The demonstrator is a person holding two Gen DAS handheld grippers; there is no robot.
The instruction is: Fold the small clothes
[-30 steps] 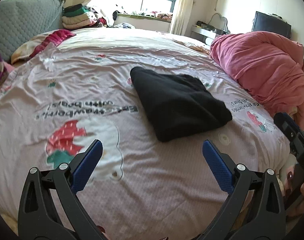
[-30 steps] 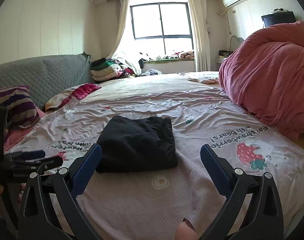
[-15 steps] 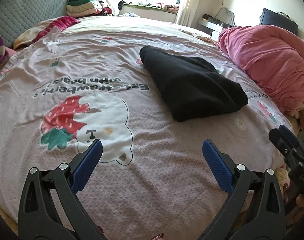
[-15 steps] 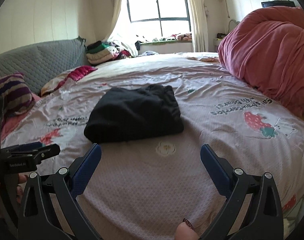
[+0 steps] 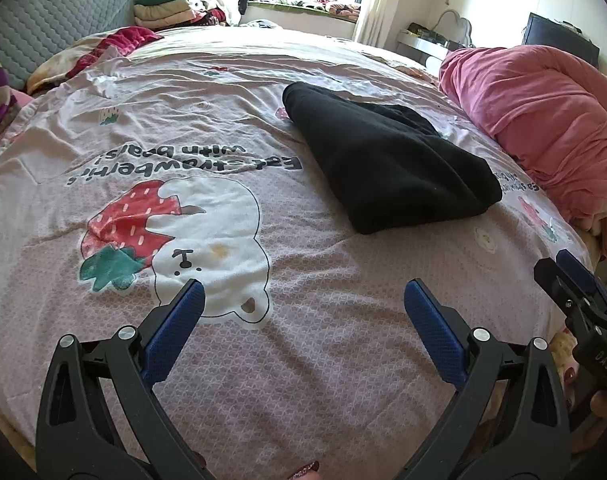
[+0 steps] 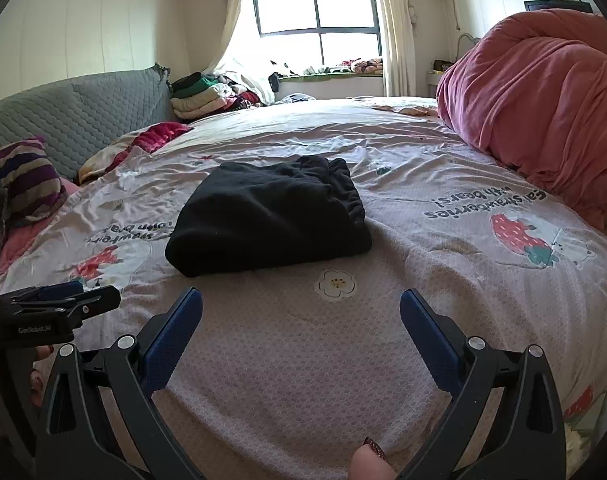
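Note:
A black garment [image 5: 387,160] lies folded into a neat rectangle on the pink printed bedsheet [image 5: 239,380]; it also shows in the right wrist view [image 6: 271,222]. My left gripper [image 5: 301,296] is open and empty, held low over the sheet in front of and to the left of the garment. My right gripper [image 6: 301,306] is open and empty, just in front of the garment's near edge. Each gripper shows at the edge of the other's view, the right one [image 5: 579,292] and the left one [image 6: 55,300].
A bunched pink duvet [image 6: 543,96] fills the bed's right side. A grey quilted headboard [image 6: 75,120], a striped pillow [image 6: 19,176] and a red cloth [image 6: 159,134] lie left. Stacked folded clothes [image 6: 201,96] sit by the window.
Both grippers have moved closer to the bed and tilted down, so the garment looks larger and nearer. The garment itself has not moved. Both stay open.

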